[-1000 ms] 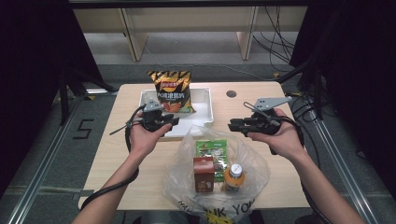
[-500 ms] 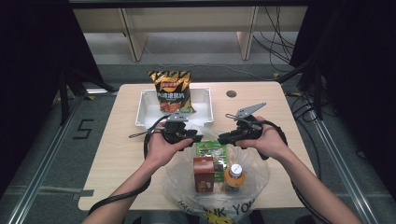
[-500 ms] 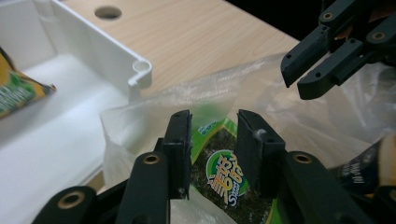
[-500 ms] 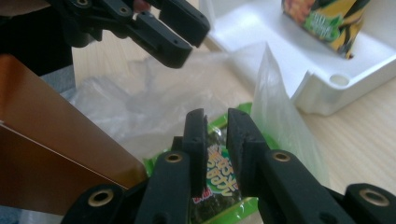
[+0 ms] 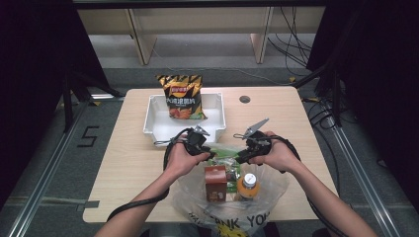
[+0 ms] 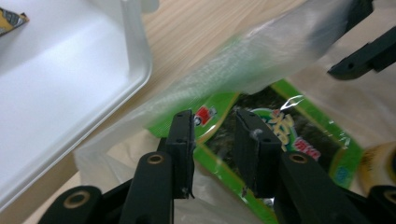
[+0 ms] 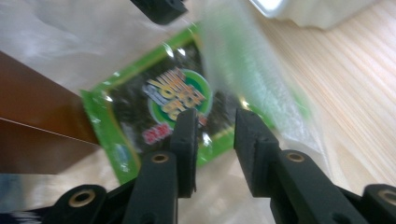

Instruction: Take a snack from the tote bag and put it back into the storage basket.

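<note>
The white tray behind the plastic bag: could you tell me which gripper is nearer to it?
Left. The left gripper sits just in front of the white tray, near its front rim. The right gripper is farther right, over the plastic bag.

light wooden table (image 5: 123, 163), white tray (image 5: 160, 127), clear plastic bag (image 5: 274, 190)

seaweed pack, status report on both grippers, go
Left gripper and right gripper open, jaws just above seaweed pack. Pack lies in plastic bag. Bag film drapes over pack's far edge.

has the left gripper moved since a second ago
Yes. In the high view the left gripper has come away from the white plastic tray, toward the clear plastic bag.
</note>
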Action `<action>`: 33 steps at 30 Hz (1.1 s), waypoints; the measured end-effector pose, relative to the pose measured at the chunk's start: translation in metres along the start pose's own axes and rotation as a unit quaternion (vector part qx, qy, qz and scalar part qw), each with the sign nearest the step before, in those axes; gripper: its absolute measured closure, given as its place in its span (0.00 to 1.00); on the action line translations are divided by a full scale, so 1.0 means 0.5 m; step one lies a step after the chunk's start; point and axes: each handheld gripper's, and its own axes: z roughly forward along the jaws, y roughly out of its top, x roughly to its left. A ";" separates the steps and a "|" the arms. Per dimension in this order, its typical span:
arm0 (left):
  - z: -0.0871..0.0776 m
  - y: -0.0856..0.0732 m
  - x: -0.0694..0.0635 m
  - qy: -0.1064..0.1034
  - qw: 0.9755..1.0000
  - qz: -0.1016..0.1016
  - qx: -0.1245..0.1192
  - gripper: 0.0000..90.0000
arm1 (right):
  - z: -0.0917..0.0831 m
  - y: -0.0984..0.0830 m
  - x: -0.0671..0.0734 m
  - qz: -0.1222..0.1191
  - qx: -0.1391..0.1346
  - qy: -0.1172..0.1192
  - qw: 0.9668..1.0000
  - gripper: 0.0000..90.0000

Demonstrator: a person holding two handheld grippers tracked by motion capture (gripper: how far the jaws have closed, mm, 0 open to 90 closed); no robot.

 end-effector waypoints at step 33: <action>0.028 -0.021 -0.003 0.005 0.997 0.018 0.072 0.81 | 0.056 -0.019 -0.030 0.116 0.056 0.041 0.991 0.54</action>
